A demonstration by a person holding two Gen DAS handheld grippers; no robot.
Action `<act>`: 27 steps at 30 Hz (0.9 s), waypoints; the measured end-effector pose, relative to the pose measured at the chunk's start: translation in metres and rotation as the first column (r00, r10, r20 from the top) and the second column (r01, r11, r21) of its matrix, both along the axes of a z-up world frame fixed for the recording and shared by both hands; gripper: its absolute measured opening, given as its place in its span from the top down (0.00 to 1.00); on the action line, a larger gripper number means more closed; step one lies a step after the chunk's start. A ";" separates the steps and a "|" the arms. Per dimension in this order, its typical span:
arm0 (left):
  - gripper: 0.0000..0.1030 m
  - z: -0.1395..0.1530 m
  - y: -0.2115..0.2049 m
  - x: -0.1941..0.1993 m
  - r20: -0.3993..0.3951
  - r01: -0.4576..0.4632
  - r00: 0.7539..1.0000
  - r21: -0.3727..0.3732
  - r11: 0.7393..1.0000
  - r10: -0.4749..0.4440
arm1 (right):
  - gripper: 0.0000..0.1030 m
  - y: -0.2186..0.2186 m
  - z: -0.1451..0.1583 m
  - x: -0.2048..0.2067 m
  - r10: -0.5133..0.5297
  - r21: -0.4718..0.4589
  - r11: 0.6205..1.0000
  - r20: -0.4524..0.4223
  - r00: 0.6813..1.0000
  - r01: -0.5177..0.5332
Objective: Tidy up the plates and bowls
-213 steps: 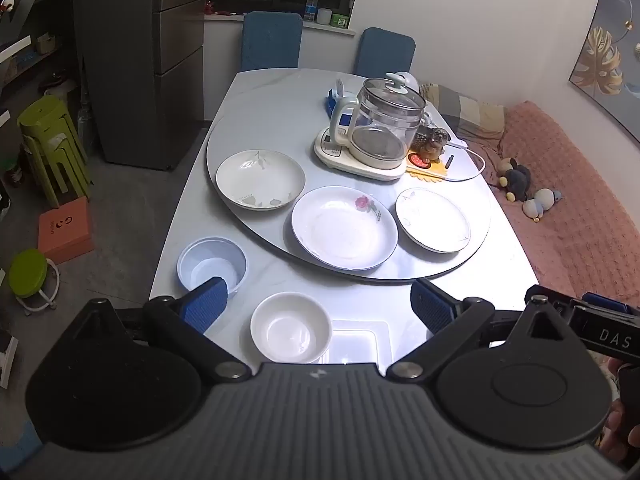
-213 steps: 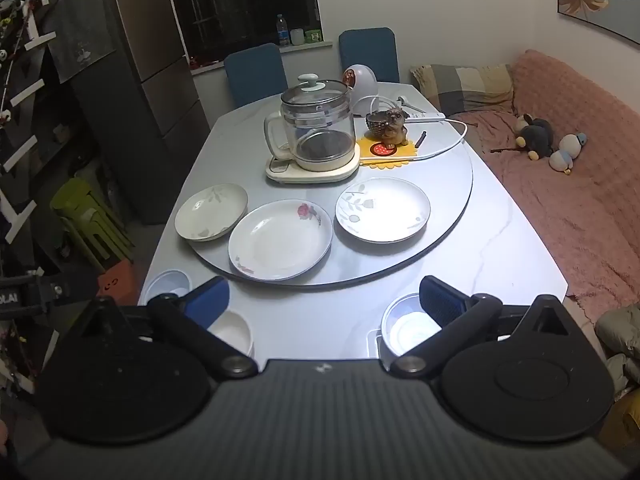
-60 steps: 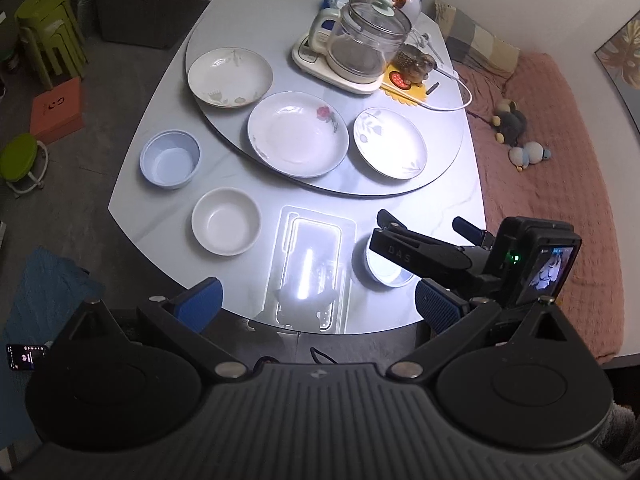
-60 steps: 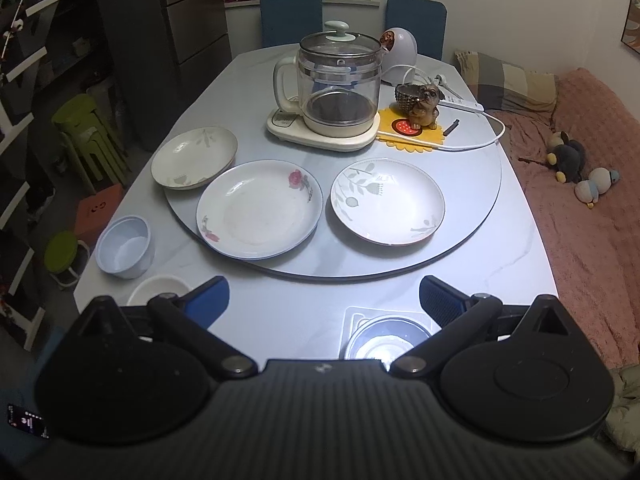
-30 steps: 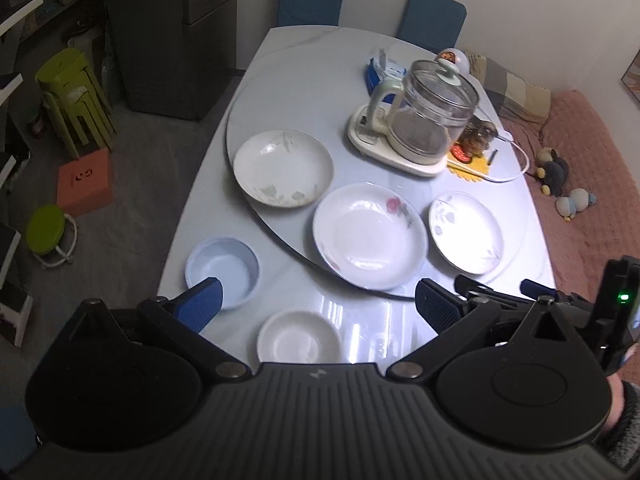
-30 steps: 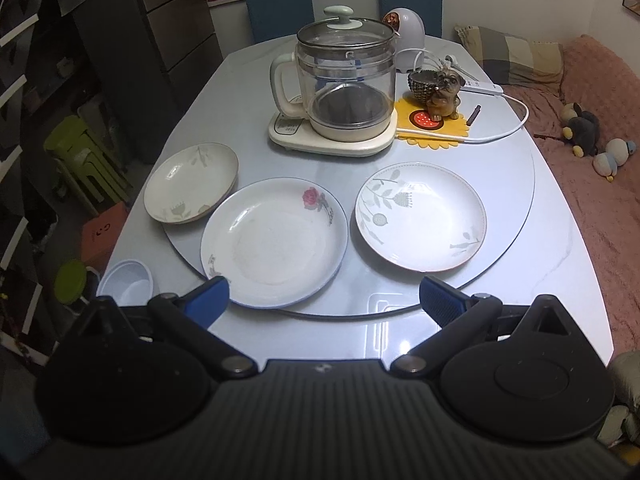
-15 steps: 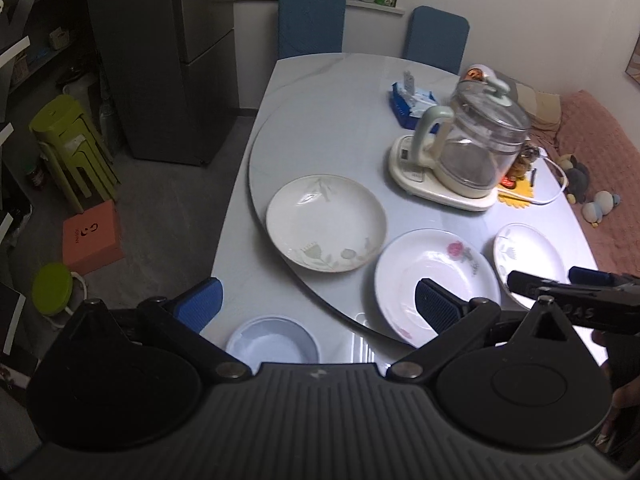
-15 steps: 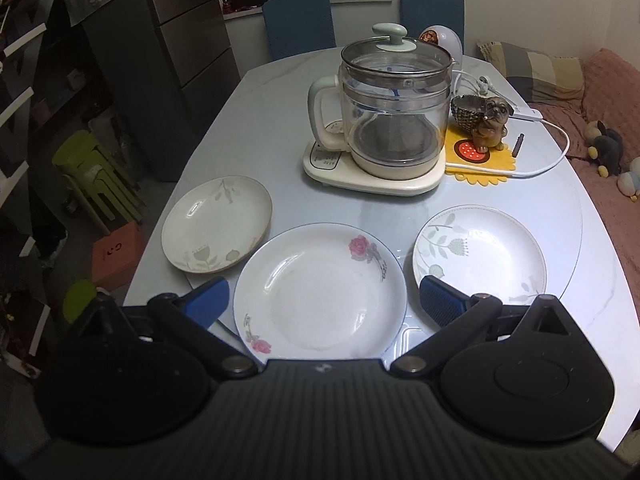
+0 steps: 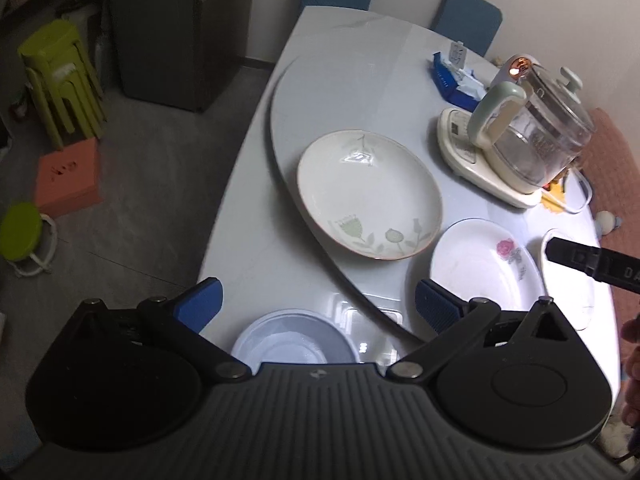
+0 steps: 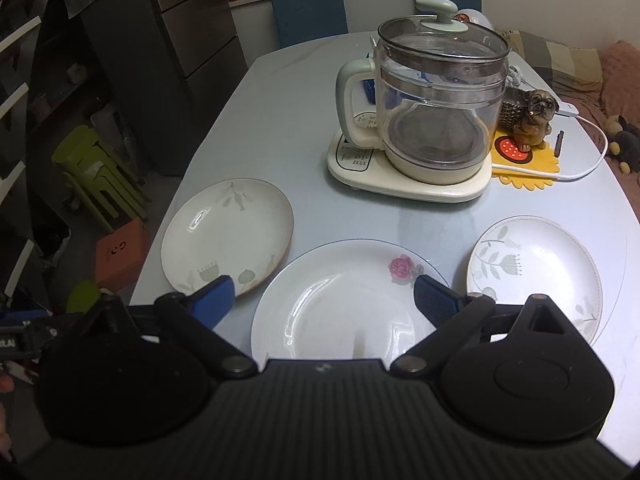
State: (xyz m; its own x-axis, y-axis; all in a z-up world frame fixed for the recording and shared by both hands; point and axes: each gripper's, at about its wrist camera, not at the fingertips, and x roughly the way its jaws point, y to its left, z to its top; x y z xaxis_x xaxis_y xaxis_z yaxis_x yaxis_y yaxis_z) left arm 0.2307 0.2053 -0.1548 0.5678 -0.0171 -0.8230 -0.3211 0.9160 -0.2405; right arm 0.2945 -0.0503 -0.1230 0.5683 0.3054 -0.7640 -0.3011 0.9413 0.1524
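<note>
My left gripper points steeply downward, its blue-padded fingers spread wide with nothing between them. My right gripper is also angled down; its jaws are closing from wide apart, with nothing pressed between its fingers. In the left wrist view, the right gripper's black tip pokes in from the right edge, beside part of my hand.

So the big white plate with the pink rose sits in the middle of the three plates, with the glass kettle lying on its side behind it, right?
Not quite. The big white plate with the pink rose is the middle one of three, but the glass kettle behind it stands upright on its cream base, lid on top. The right wrist view shows this clearly.
</note>
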 end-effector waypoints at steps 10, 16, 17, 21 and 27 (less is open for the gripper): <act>0.10 -0.034 0.014 0.042 0.055 -0.048 0.997 -0.194 0.980 0.060 | 0.26 0.022 -0.017 0.041 0.118 0.038 0.992 -0.022 0.993 -0.117; 0.20 -0.062 0.022 0.070 0.060 -0.129 0.988 -0.196 0.972 0.143 | 0.35 0.036 -0.045 0.078 0.225 0.080 0.972 -0.041 0.973 -0.222; 0.21 -0.067 0.024 0.076 0.051 -0.140 0.987 -0.177 0.974 0.151 | 0.38 0.039 -0.051 0.086 0.236 0.081 0.970 -0.058 0.970 -0.231; 0.33 -0.085 0.041 0.090 0.043 -0.202 0.976 -0.176 0.963 0.212 | 0.50 0.049 -0.073 0.113 0.251 0.134 0.963 -0.111 0.962 -0.235; 0.50 -0.098 0.063 0.102 0.065 -0.265 0.956 -0.222 0.938 0.285 | 0.58 0.064 -0.089 0.135 0.252 0.106 0.965 -0.105 0.962 -0.242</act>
State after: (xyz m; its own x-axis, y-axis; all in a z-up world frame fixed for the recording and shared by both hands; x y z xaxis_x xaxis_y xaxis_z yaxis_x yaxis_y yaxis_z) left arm 0.3332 0.2686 -0.2527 0.6499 -0.0145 -0.7599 -0.5198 0.7210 -0.4583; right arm 0.4291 0.0140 -0.2122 0.3747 0.4967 -0.7829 -0.4974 0.8203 0.2824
